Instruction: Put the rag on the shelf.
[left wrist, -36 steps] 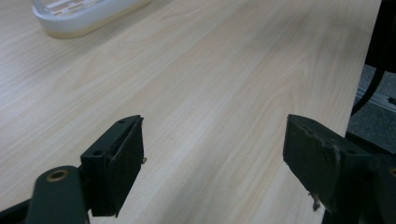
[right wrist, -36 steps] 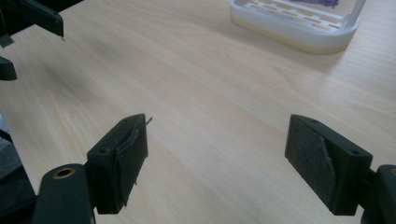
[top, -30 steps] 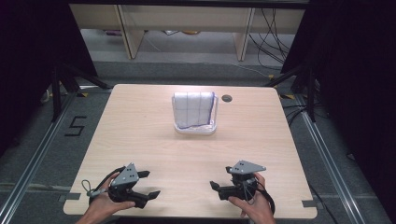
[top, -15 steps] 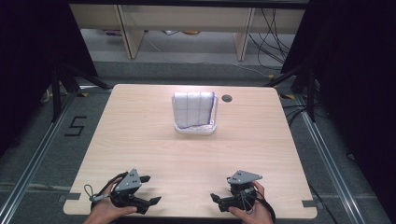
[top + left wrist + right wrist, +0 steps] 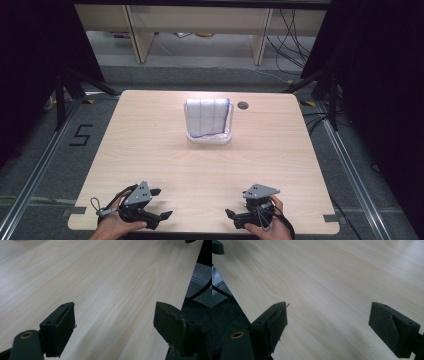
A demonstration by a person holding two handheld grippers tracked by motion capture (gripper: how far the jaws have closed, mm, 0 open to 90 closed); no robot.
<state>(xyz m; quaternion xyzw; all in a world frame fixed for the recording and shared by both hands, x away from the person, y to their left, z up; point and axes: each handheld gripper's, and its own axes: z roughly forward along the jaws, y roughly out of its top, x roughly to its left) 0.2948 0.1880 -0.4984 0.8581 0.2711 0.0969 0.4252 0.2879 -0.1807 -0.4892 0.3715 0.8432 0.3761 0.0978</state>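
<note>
Judging from how things lie, the work looks either not begun or already finished, and the pictures do not settle which. Largest is the pale wooden table, bare across its middle and near half, with a small round dark grommet near its far edge. Next comes the clear shallow tray standing at the far centre of the table, and in it the white cloth with thin purple grid lines and a purple hem, folded and resting upright inside the tray, its top leaning toward the far side. The cloth sits neatly, so if placing it in the tray is the aim, that part appears done; if taking it out or unfolding it is the aim, everything is left. Smaller still, the left gripper and the right gripper rest low at the near edge, well apart from the tray and from each other, each held in a hand. Both gripper views show the fingers spread wide over bare wood, holding nothing, with the right one's fingers just as open.
</note>
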